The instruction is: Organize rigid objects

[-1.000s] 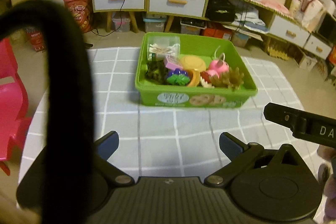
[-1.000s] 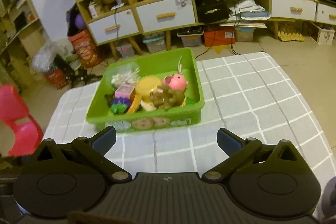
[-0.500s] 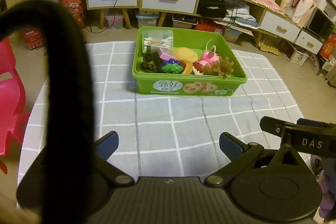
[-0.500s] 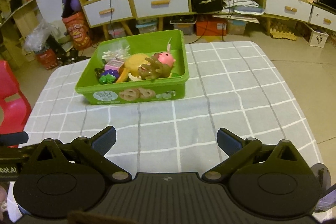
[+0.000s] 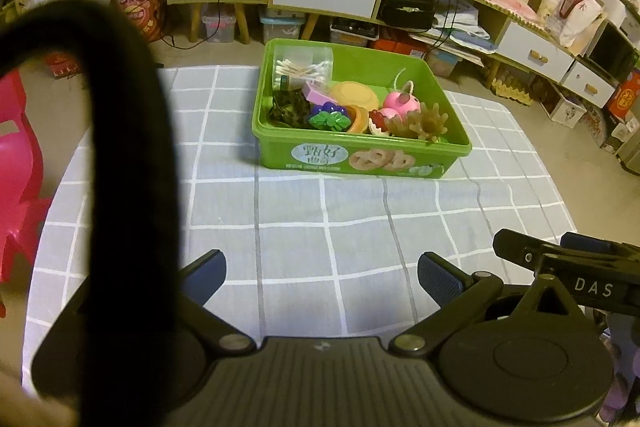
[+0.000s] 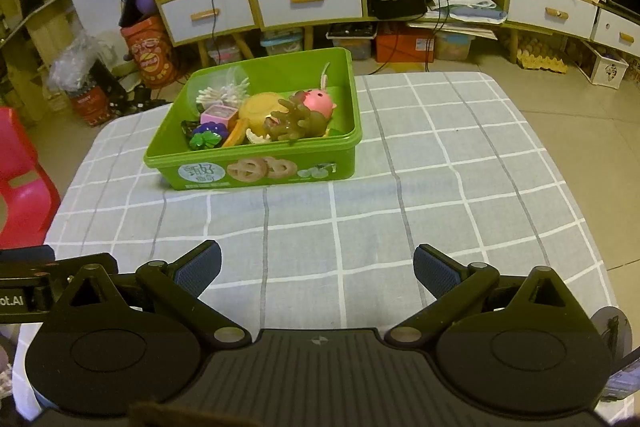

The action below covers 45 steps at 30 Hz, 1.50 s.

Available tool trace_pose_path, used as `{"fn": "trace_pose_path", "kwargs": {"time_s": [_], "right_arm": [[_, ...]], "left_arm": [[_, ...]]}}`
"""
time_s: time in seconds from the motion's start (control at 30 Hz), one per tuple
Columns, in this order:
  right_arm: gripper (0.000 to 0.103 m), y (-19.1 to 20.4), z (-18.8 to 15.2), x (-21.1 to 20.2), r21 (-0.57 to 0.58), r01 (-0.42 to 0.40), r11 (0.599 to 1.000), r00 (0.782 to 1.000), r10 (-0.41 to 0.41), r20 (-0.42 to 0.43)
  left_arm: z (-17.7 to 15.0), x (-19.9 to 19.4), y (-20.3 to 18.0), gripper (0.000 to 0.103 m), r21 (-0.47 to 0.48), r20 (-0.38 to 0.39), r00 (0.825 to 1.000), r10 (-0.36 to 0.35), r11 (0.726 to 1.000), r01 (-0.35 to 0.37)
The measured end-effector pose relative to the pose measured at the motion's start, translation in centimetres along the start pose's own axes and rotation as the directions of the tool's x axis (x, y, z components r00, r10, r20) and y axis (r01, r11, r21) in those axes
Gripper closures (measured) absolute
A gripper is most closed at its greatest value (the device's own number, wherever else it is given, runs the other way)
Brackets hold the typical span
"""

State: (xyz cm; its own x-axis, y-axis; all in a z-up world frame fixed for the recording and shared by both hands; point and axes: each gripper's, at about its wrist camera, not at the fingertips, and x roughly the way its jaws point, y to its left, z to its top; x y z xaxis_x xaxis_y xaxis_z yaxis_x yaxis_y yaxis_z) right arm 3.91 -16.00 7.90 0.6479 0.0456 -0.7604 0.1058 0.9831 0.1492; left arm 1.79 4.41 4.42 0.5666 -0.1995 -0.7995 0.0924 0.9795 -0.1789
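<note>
A glossy green plastic bin (image 6: 256, 169) sits on the grey checked cloth (image 6: 440, 187), rectangular with rounded corners. Inside it lie a smooth pink pig (image 6: 318, 101), a spiky brown toy (image 6: 298, 123), a round yellow lid (image 5: 354, 96), purple grapes (image 5: 330, 115) and a clear box of cotton swabs (image 5: 303, 67). Near of the bin, the left gripper (image 5: 322, 277) and the right gripper (image 6: 316, 271) hang with ribbed blue pads spread wide, empty.

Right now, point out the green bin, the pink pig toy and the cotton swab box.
green bin (image 6: 256, 169), right wrist view, on its printed front wall.
pink pig toy (image 6: 318, 101), right wrist view, on its round body.
cotton swab box (image 5: 303, 67), left wrist view, on its clear side.
</note>
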Motion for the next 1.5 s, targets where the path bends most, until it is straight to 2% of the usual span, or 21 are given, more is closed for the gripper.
{"fn": "trace_pose_path", "kwargs": {"time_s": [0.93, 1.5], "right_arm": [[0.002, -2.2, -0.4, -0.3, 0.007, 0.003, 1.0, 1.0, -0.002, -0.021], [0.002, -2.2, -0.5, -0.4, -0.003, 0.0, 1.0, 1.0, 0.0, -0.022]], "left_arm": [[-0.1, 1.1, -1.0, 0.024, 0.009, -0.033, 0.999, -0.003, 1.0, 0.003], [-0.1, 1.1, -1.4, 0.024, 0.017, -0.03, 1.0, -0.001, 1.0, 0.002]]}}
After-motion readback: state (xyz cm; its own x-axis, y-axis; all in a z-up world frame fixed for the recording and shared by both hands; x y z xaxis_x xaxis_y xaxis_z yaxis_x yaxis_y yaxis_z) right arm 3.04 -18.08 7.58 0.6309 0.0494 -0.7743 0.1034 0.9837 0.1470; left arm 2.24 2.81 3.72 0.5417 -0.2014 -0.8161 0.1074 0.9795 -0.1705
